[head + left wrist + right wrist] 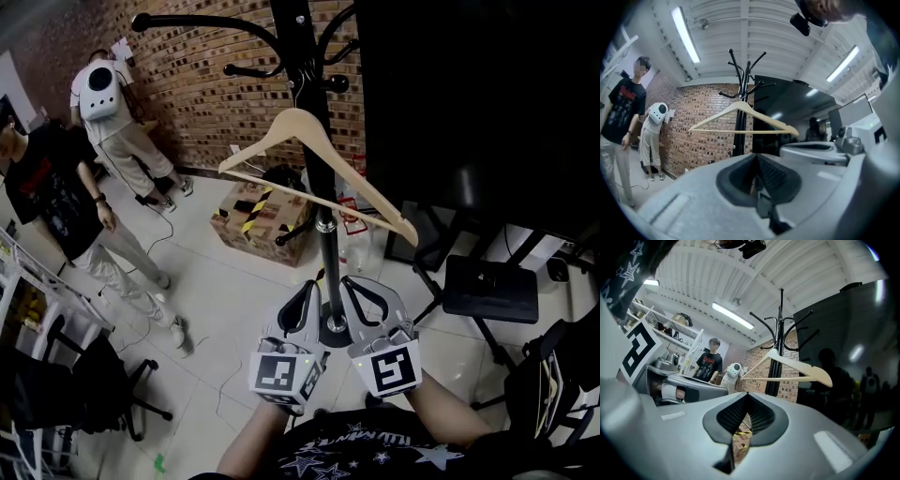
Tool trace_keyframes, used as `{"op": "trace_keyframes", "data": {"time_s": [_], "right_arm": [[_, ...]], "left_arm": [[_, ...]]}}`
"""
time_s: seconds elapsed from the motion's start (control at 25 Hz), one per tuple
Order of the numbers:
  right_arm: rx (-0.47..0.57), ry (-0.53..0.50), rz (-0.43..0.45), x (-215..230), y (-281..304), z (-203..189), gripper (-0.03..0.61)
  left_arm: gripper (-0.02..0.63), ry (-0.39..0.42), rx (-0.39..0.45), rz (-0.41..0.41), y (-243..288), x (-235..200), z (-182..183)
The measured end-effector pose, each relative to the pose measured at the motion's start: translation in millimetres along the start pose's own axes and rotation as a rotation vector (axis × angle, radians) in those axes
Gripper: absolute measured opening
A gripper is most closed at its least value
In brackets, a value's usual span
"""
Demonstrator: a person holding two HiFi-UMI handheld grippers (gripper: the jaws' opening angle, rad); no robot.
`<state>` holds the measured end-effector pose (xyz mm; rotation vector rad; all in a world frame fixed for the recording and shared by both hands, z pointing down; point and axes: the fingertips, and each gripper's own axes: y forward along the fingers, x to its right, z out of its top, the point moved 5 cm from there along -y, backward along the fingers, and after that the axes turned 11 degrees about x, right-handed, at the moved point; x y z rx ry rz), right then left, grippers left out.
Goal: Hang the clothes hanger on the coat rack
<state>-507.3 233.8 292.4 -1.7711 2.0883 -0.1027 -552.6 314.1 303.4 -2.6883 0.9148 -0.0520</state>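
Pale wood marks the clothes hanger [309, 164], which hangs in the upper middle of the head view with its hook over an arm of the black coat rack [317, 84], its body tilted down to the right and crossing in front of the pole. Below it, at the lower middle of the frame, the left gripper [310, 287] and the right gripper [347, 281] sit side by side, one either side of the pole near its base. Both have their jaws closed together with nothing between them, well apart from the hanger. Each carries a cube with black-and-white square markers [281, 373]. At the bottom edge a black shirt [356, 448] shows white stars and a line of lettering too blurred to read. Behind the rack a cardboard box [267, 223] with yellow-and-black striped tape stands on the white tiled floor [225, 300] before a brick wall [202, 84]. Two people [56, 192] stand at the upper left; one's black T-shirt has a red print I cannot read.
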Motion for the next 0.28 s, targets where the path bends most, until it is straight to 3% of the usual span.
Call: {"op": "trace_keyframes", "data": {"time_s": [0.28], "right_arm": [[-0.01, 0.027, 0.011, -4.0, -0.6, -2.5, 0.006]], "left_arm": [[0.005, 0.014, 0.014, 0.006, 0.3, 6.3, 9.0]]}}
